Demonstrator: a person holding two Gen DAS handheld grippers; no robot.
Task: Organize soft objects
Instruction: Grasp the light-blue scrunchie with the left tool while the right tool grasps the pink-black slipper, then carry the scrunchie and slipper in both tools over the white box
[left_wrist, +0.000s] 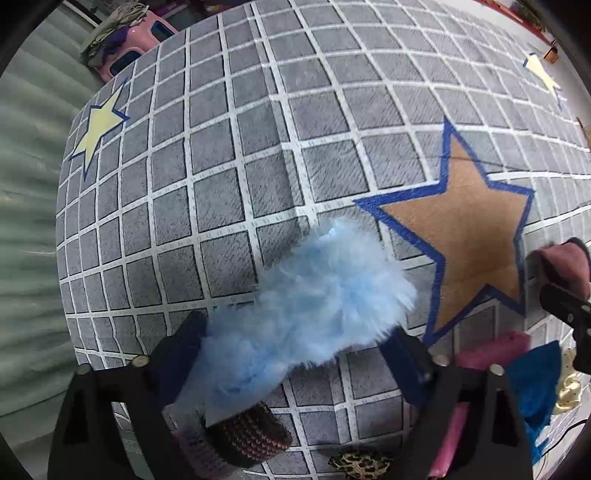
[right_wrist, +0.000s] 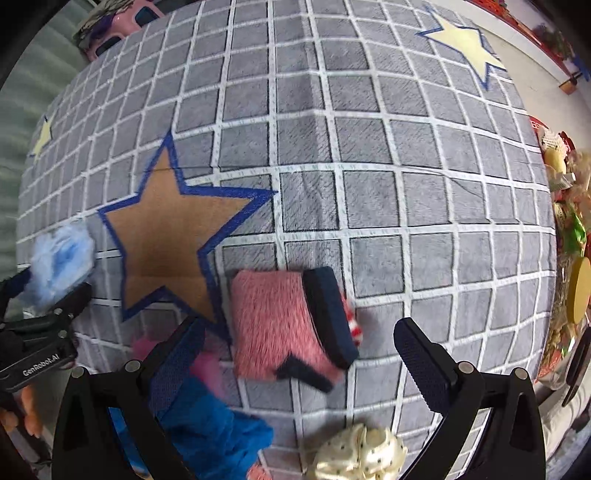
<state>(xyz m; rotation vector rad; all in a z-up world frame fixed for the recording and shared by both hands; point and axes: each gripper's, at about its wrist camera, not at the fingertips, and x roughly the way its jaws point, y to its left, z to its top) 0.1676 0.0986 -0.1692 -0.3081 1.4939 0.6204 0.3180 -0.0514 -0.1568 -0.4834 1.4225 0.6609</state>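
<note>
The left gripper (left_wrist: 295, 350) points down at a grey checked rug (left_wrist: 258, 147) with a blue fluffy item (left_wrist: 314, 295) between its fingers (left_wrist: 184, 343); the fluff fills the gap and hides the pads, so I cannot tell whether they press on it or it hangs loose. Just near of it lies a dark striped knit piece (left_wrist: 247, 435), and nearer still a leopard-print scrap (left_wrist: 360, 463).

The right gripper (right_wrist: 299, 350) stands wide, its pads touching nothing. A pink furry slipper (right_wrist: 277, 321) with a dark sole lies tilted on the rug between the fingers, just right of the brown star (right_wrist: 173, 236). Near the left finger lie a blue cloth (right_wrist: 214, 435) and a bit of pink fluff (right_wrist: 207, 365); at the near edge sits a cream dotted scrunchie (right_wrist: 358, 458).

At the rug's right edge is a heap of packets (right_wrist: 565, 221); at the far left, a pink stool (left_wrist: 147, 40) with clothes on it
</note>
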